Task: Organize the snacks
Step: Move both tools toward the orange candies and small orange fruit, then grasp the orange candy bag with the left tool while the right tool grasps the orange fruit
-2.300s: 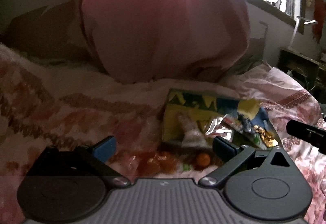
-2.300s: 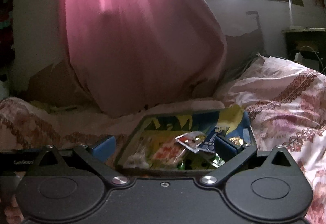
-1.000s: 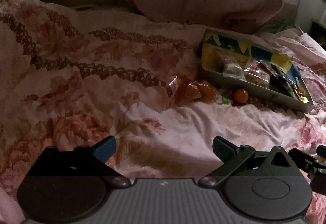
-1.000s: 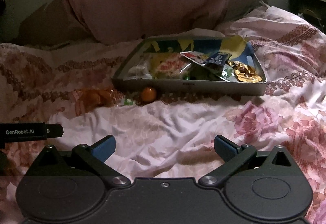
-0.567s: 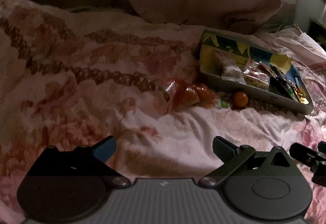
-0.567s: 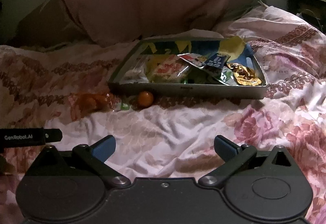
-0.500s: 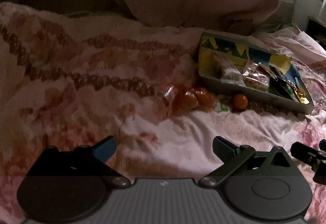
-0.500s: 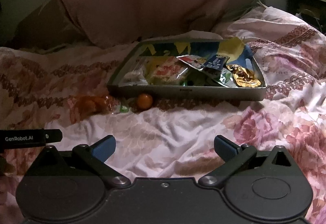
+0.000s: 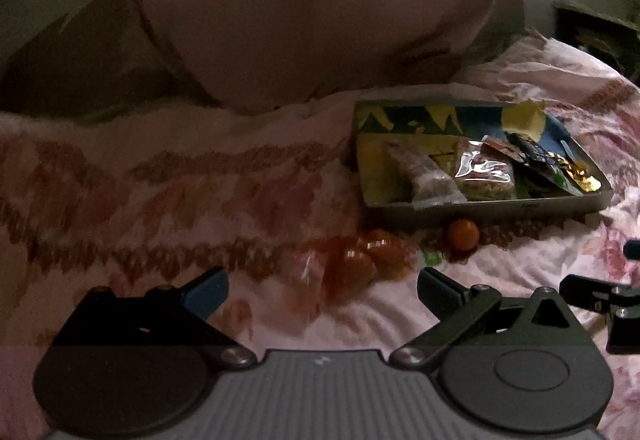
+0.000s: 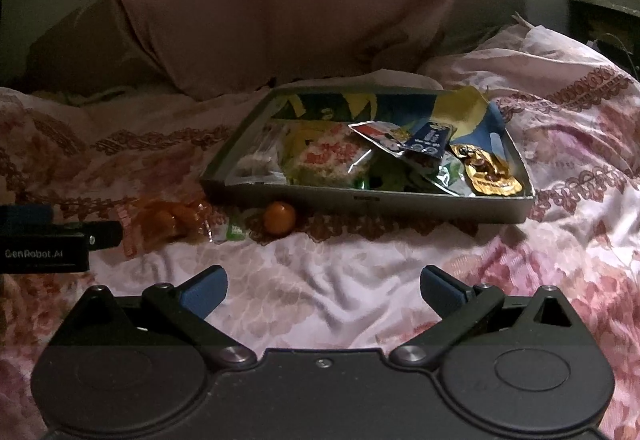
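Note:
A grey tin tray (image 9: 492, 206) (image 10: 400, 200) holds several snack packets on the floral bedspread. In front of it lie a clear bag of orange sweets (image 9: 352, 266) (image 10: 164, 222), a small green wrapper (image 10: 236, 230) and a single orange ball (image 9: 463, 234) (image 10: 279, 223). My left gripper (image 9: 322, 290) is open and empty, low over the bed, with the bag of sweets just ahead between its fingers. My right gripper (image 10: 322, 290) is open and empty, a short way in front of the tray.
A large pink pillow (image 9: 304, 8) (image 10: 276, 0) rises behind the tray. The bedspread (image 10: 340, 280) is rumpled. A dark cabinet (image 10: 604, 24) stands at the far right. The other gripper shows at the left edge of the right wrist view (image 10: 44, 240).
Both grippers have moved forward toward the snacks. The bag of sweets is now close ahead of my left gripper, and the tray looks larger in both views.

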